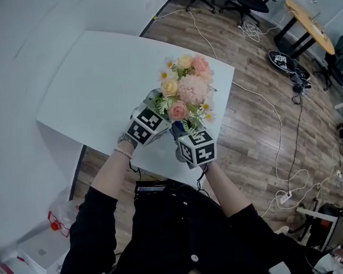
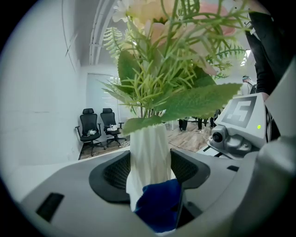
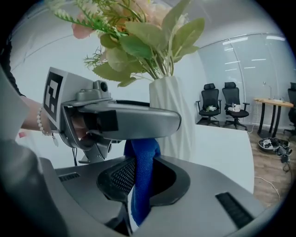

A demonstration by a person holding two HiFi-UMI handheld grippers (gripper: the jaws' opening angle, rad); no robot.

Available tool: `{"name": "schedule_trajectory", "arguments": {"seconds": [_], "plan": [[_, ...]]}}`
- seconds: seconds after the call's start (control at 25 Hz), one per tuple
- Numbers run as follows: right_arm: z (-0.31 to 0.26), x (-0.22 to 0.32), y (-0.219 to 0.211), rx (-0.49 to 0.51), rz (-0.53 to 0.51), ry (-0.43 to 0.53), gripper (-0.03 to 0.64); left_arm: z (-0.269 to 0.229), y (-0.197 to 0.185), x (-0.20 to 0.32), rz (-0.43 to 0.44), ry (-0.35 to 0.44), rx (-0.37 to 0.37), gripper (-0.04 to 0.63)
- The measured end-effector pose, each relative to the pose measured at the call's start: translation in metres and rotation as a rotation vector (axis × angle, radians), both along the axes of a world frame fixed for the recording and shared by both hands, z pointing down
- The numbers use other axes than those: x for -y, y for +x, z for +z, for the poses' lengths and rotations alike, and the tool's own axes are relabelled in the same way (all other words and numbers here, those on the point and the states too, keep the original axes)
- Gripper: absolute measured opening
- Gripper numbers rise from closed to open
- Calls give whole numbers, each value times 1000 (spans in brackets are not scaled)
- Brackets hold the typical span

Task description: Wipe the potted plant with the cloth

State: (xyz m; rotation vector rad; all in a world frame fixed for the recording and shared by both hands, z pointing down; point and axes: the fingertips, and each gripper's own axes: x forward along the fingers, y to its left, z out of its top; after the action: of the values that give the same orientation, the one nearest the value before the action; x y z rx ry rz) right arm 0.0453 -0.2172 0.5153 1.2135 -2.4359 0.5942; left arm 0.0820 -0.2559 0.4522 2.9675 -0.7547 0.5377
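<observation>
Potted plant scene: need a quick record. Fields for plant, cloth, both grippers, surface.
plant: pink, peach and white flowers with green leaves, upright in a white ribbed vase
surface: white table; plant stands near its front edge
left gripper: jaws on either side of the vase, pressed on it
right gripper: jaws shut on the blue cloth
cloth position: hangs from the right jaws, at the vase's lower part, close to the left jaws

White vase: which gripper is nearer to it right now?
Left. The left gripper has the white vase clamped between its jaws. The right gripper sits just short of it, pinching the blue cloth low beside the vase.
</observation>
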Motion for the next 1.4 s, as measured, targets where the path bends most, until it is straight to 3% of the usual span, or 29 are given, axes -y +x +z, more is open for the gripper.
{"name": "schedule_trajectory", "arguments": {"seconds": [0.44, 0.84, 1.16, 1.4], "plan": [[54, -2, 17, -89, 2, -117, 85, -2, 5, 1, 4, 30, -3, 282], [60, -15, 72, -54, 91, -169, 84, -5, 5, 3, 14, 29, -6, 282], [22, 16, 139, -40, 160, -48, 86, -1, 7, 3, 32, 24, -12, 282], [-27, 62, 157, -69, 69, 117, 85, 4, 8, 4, 53, 20, -15, 282]]}}
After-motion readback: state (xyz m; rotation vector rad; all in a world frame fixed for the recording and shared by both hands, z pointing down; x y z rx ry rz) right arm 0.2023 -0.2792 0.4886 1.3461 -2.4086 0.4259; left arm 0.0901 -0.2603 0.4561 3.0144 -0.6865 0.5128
